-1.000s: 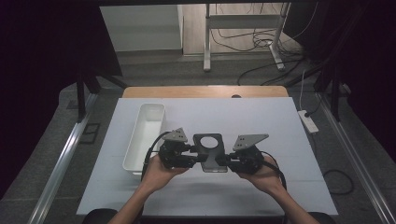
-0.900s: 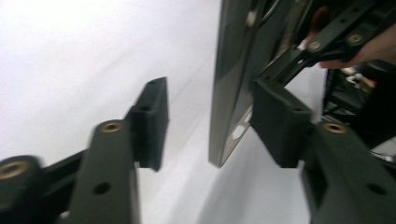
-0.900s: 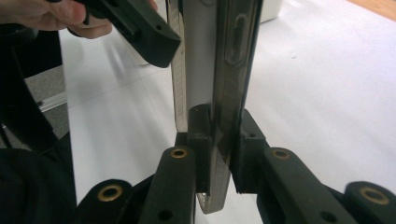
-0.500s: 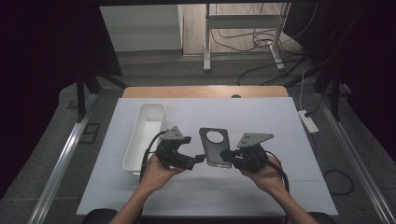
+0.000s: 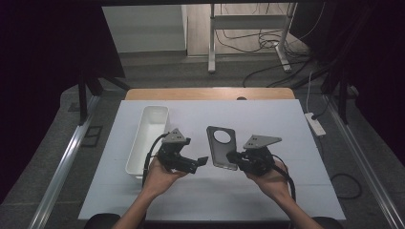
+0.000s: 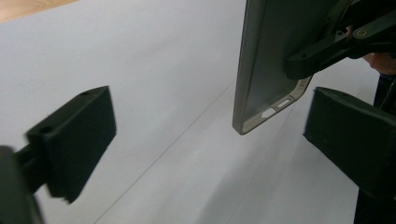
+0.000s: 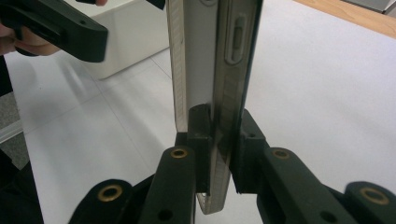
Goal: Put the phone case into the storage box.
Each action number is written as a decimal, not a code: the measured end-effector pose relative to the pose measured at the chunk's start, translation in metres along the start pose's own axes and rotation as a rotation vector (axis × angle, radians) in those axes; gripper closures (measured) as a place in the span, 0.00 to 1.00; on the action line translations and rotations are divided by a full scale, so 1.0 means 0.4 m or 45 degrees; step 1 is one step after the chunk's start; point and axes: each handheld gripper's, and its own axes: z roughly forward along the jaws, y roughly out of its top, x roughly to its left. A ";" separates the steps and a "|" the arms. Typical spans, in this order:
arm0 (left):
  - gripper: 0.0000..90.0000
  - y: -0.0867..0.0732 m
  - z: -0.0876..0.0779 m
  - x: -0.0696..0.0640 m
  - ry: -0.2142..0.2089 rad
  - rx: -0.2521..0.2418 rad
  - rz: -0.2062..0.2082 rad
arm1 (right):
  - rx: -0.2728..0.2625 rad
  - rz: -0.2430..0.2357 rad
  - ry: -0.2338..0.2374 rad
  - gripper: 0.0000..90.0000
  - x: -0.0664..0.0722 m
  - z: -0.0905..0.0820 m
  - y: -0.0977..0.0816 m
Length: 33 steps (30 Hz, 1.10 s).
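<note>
Our right gripper (image 7: 217, 154) pinches the grey phone case (image 5: 220, 147) by its near edge, holding it up over the middle of the white table (image 5: 286, 119). Our left gripper (image 6: 210, 140) has just been opening; its jaws stand wide and hold nothing, beside the case. The white bin (image 5: 148, 138) sits near the table's left edge. The pinch is small, so we think the case could tip or slip out.

A lab or recording studio is indicated: a white-covered tabletop (image 5: 296, 143) is enclosed by black curtains (image 5: 43, 71), with loose cables (image 5: 248, 45), a power strip (image 5: 315, 124) and a metal stand (image 5: 248, 28) seen behind.
</note>
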 end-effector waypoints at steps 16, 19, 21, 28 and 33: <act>0.83 0.011 -0.004 -0.032 -0.031 -0.013 0.020 | 0.005 -0.009 0.013 0.89 0.035 0.017 0.005; 0.93 0.012 -0.008 -0.030 -0.039 -0.027 -0.026 | 0.011 -0.020 0.012 0.88 0.043 0.020 0.006; 0.96 0.011 -0.008 -0.025 -0.035 -0.030 -0.048 | 0.014 -0.042 0.012 0.88 0.051 0.023 0.006; 0.99 0.008 0.003 -0.023 0.014 0.000 -0.110 | 0.046 -0.063 0.041 0.84 0.070 0.048 0.003; 0.99 0.010 0.005 -0.026 0.036 0.007 -0.123 | 0.054 -0.043 0.024 0.75 0.066 0.054 0.002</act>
